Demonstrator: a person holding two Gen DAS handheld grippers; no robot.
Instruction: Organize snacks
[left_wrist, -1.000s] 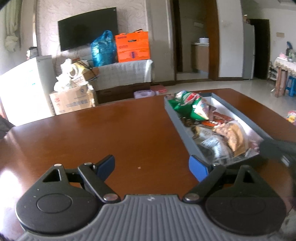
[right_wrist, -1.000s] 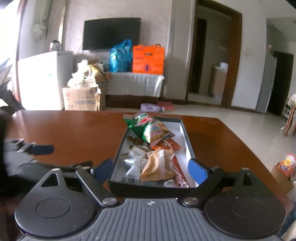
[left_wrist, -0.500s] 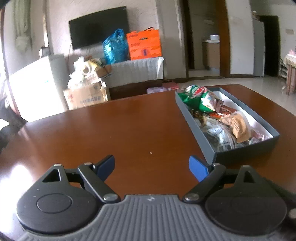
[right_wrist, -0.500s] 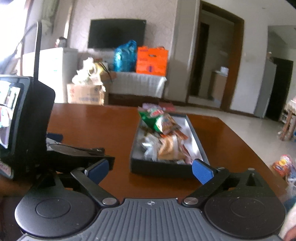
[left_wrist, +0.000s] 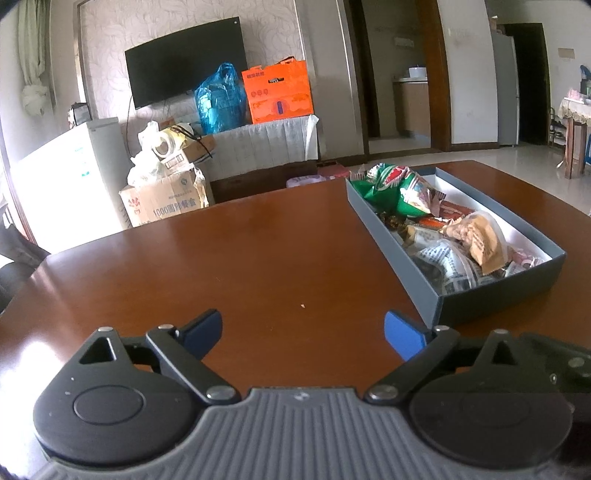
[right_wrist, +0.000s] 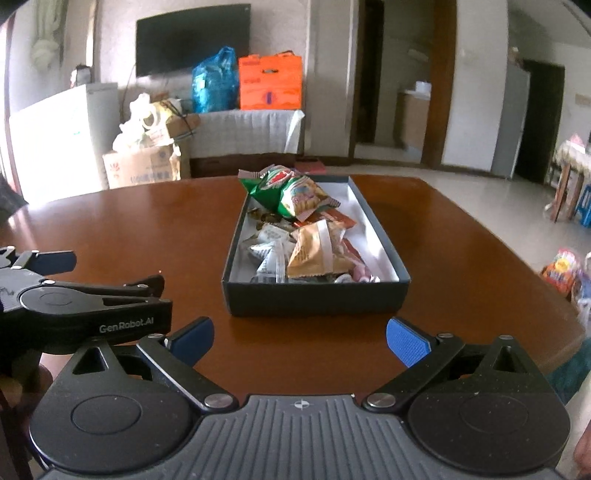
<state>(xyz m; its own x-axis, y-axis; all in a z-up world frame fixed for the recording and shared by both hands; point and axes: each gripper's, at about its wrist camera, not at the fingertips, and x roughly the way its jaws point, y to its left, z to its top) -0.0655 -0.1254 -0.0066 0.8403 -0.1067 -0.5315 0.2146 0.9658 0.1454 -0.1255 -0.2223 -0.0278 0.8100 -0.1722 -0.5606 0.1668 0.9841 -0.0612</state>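
A dark grey box with a white inside lies on the brown table, right of my left gripper. It holds a green snack bag, a tan packet and several small wrapped snacks. The left jaws are opening, with only bare table between them. In the right wrist view the box lies straight ahead, a short way beyond my right gripper, which is wide open and holds nothing. The green bag lies at the far end and the tan packet near the front. The left gripper's black frame shows at the left.
Beyond the table stand a white fridge, a cardboard carton, a blue bag and an orange box under a wall television. The table's right edge curves away, with a colourful packet on the floor beyond.
My right gripper has drawn back from the box's near end and sunk a little, and its jaws have spread. The left gripper's jaws are also wider. The left gripper's frame now shows lower left in the right view.
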